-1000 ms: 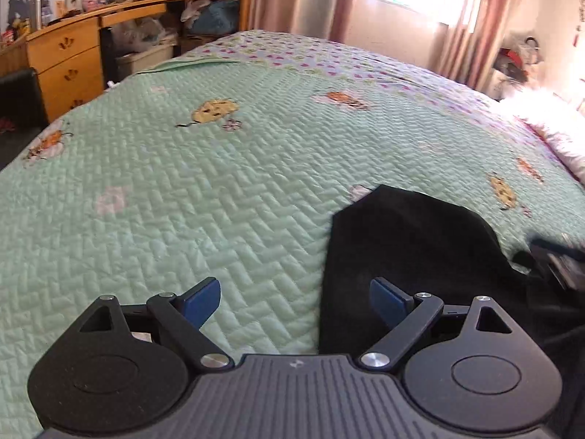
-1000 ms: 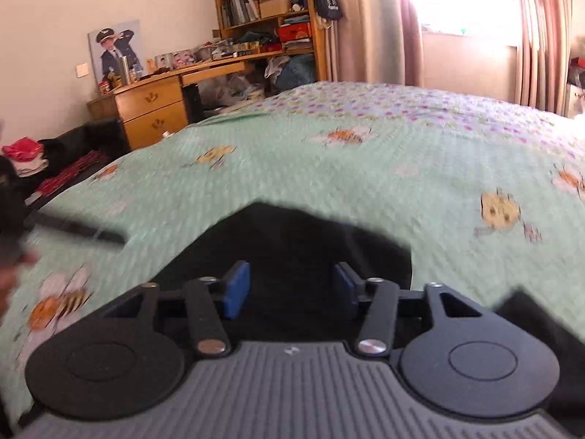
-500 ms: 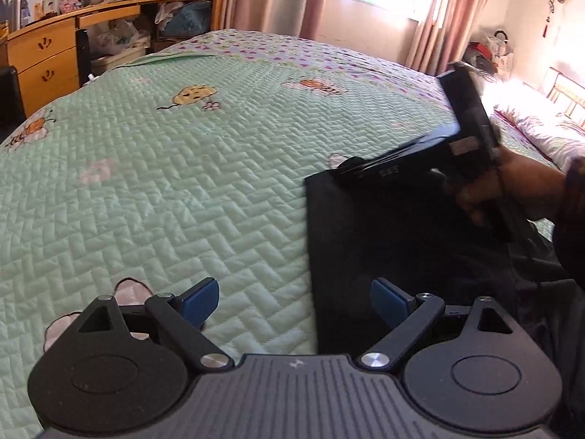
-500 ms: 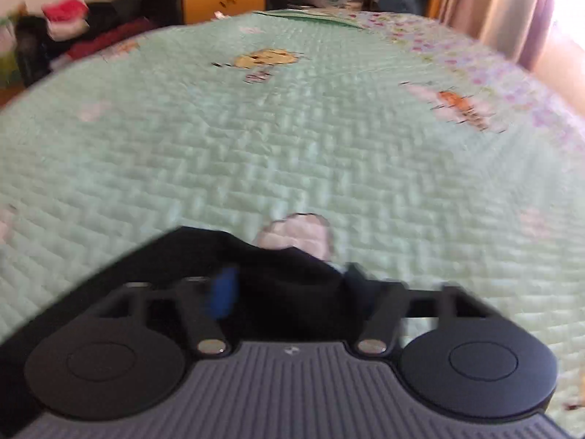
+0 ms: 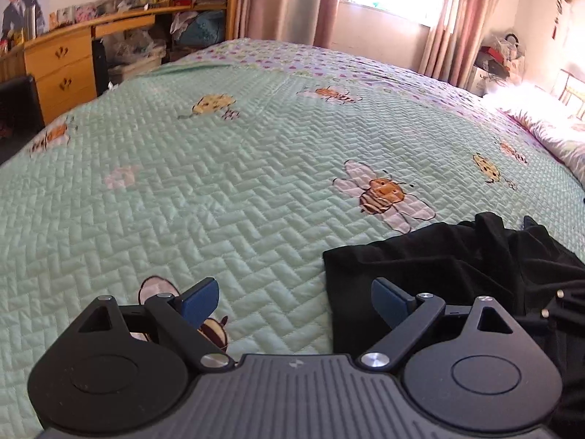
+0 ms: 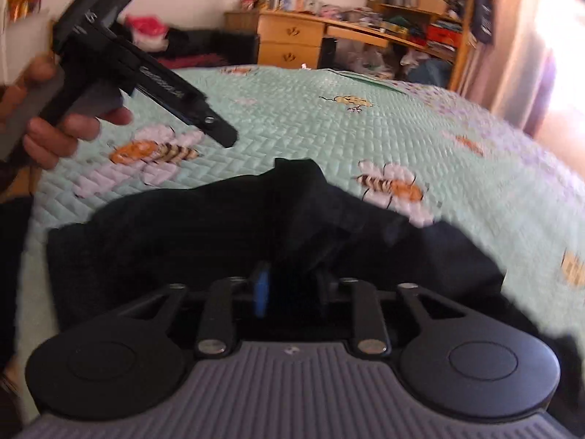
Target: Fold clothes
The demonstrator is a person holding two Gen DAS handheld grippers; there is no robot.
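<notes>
A black garment (image 5: 457,267) lies rumpled on the green quilted bedspread (image 5: 237,183), with a ridge of cloth (image 6: 303,212) bunched up through its middle. My right gripper (image 6: 292,285) sits low over the garment's near part. Its jaws are opening, dark cloth fills the gap between them, and the pads do not visibly press on it. My left gripper (image 5: 294,300) stands wide open just off the garment's left edge, with bare quilt between its fingers. In the right wrist view the left gripper (image 6: 223,135) hovers above the quilt, held by a hand (image 6: 55,135).
Beyond the bed's far left side stand a wooden desk with drawers (image 5: 62,69), cluttered shelves and a dark chair (image 5: 14,102). Pink curtains (image 5: 289,3) and a bright window are at the back. Pillows (image 5: 548,128) lie at the right.
The right gripper carried the garment's far corner back toward the near edge, and the cloth now lies bunched. A bee picture on the quilt is uncovered. The left gripper stays wide open.
</notes>
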